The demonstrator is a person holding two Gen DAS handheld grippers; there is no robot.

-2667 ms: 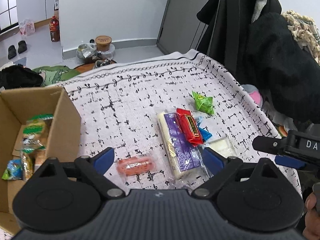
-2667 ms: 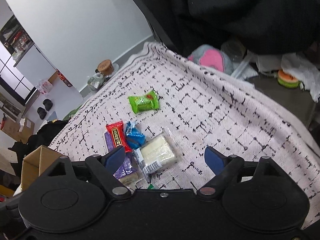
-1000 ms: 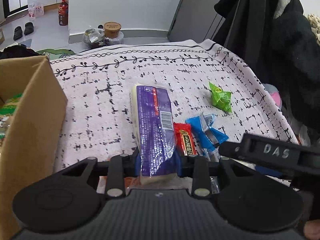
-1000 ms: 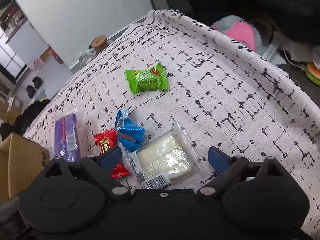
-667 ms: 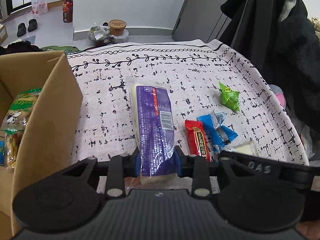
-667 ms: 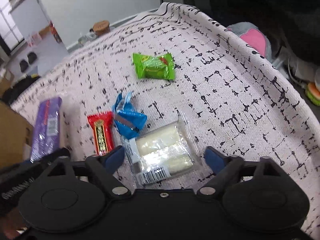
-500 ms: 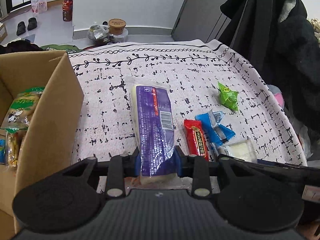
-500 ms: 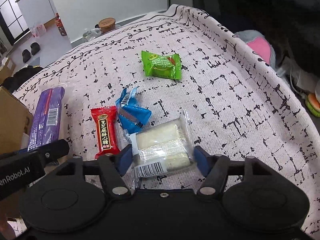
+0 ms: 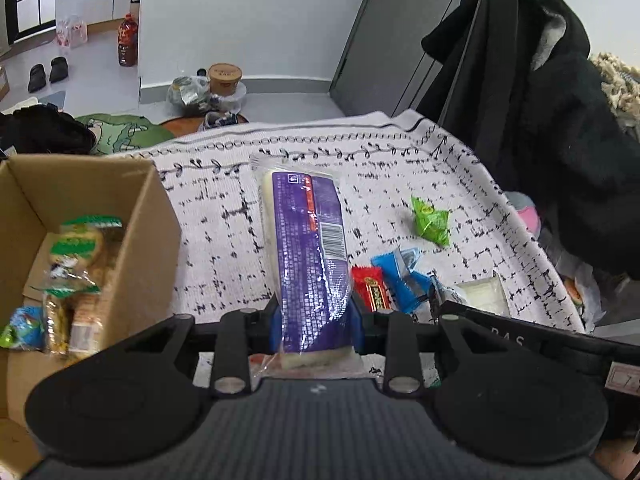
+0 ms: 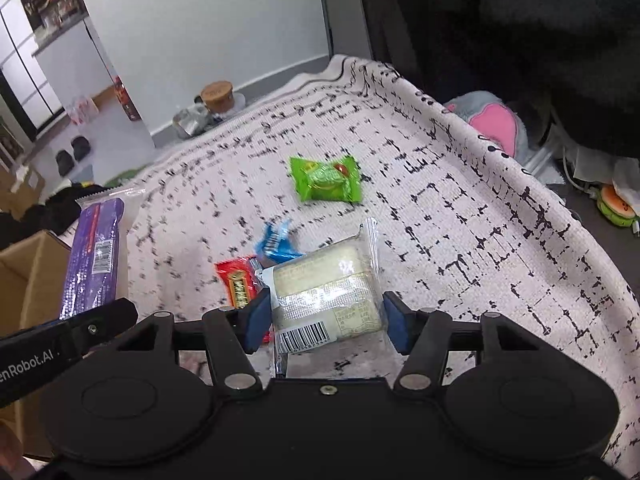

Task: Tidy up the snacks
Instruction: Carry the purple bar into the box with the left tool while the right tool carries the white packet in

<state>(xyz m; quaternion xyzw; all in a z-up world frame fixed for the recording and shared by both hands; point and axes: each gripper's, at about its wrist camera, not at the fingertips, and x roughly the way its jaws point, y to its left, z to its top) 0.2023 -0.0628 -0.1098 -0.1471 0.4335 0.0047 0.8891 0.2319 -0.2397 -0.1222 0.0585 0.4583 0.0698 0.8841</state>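
My left gripper [image 9: 316, 320] is shut on a long purple packet [image 9: 310, 248], held above the patterned cloth [image 9: 224, 216] beside an open cardboard box [image 9: 136, 208] with several snacks inside. The purple packet [image 10: 94, 256] also shows at the left of the right wrist view. My right gripper [image 10: 326, 320] has its jaws closing on a clear-wrapped white cake packet [image 10: 328, 288], with both blue pads against the wrapper. A red bar [image 10: 236, 280], a blue wrapper [image 10: 276, 244] and a green candy bag [image 10: 326, 180] lie on the cloth.
Black coats [image 9: 552, 92] hang at the right edge of the cloth. A pink plush [image 10: 494, 124] lies below that edge. On the floor beyond the far edge are a brown-lidded tub [image 9: 225, 76], a red bottle [image 9: 128, 42] and shoes [image 9: 48, 72].
The right jaws have narrowed from wide open onto the white cake packet and lifted it slightly. The left gripper has carried the purple packet up, closer to the box.
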